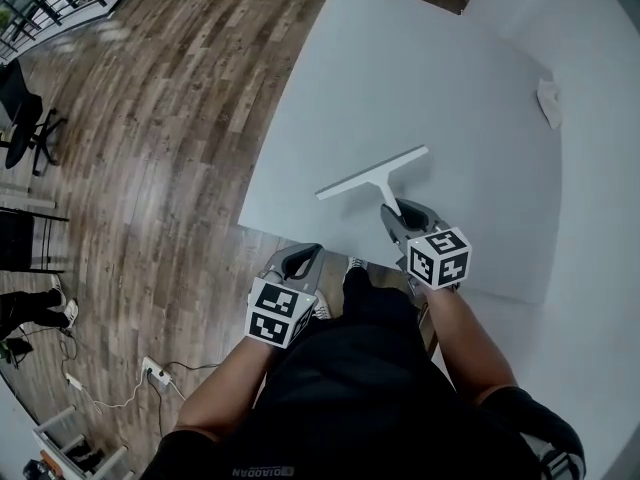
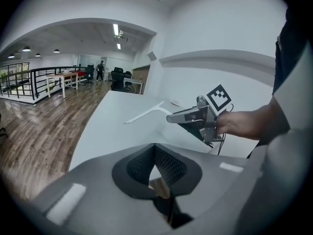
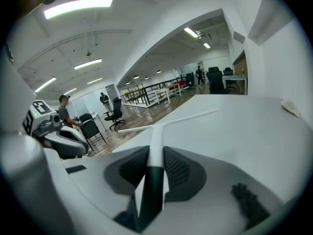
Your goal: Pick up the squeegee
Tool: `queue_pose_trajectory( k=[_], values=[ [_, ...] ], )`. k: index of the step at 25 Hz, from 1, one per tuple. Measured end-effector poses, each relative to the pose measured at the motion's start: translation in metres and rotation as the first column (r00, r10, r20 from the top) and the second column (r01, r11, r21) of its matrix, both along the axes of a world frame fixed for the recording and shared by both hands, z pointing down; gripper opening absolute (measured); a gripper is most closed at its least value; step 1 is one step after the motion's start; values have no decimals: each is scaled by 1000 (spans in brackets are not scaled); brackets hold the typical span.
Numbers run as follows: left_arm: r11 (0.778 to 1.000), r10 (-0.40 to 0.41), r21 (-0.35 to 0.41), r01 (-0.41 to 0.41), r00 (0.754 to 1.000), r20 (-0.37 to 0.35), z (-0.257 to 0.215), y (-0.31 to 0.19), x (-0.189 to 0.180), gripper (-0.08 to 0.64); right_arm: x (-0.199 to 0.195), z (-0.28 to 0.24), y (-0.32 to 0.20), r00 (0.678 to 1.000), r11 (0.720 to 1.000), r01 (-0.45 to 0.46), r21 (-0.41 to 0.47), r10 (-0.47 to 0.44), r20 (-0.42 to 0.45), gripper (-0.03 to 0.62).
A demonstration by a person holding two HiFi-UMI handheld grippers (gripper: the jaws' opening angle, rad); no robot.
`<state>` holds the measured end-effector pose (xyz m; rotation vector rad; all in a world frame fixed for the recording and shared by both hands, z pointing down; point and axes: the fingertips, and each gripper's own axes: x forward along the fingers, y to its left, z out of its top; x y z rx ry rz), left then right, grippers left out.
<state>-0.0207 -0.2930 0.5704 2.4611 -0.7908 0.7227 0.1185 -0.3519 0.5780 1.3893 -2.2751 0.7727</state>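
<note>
One squeegee (image 1: 372, 173), white, over one white table (image 1: 400, 78); right gripper (image 1: 392, 211) clamped on its handle. Left gripper (image 1: 305, 256) beside near edge, jaws together, empty. One crumpled cloth (image 1: 549, 101) far right.

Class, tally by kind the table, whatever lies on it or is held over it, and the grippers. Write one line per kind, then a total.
Table: 1
Squeegee: 1
Grippers: 2, the left gripper and the right gripper
Crumpled white cloth: 1
Total: 5
</note>
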Motion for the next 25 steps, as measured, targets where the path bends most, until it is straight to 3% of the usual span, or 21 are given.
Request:
queue_pose_trajectory(
  k=[5,10,18,25],
  values=[
    [999,-7,45,8,999,-37,-21,16,-16,8,-20,-25,21,1000,998,-6,55,5,13,98],
    [996,-12,90,18,998,-61,-39,35,-35,8,-44,-45,52,996,997,-16,71,10,90,97],
    [993,8,118,4,995,-103,-55,64,-48,8,-72,-71,91,999,993,-5,122,-1,47,97],
    [991,18,136,-1,992,-128,-67,79,-40,8,-68,-92,117,999,988,-18,154,11,45,97]
  ],
)
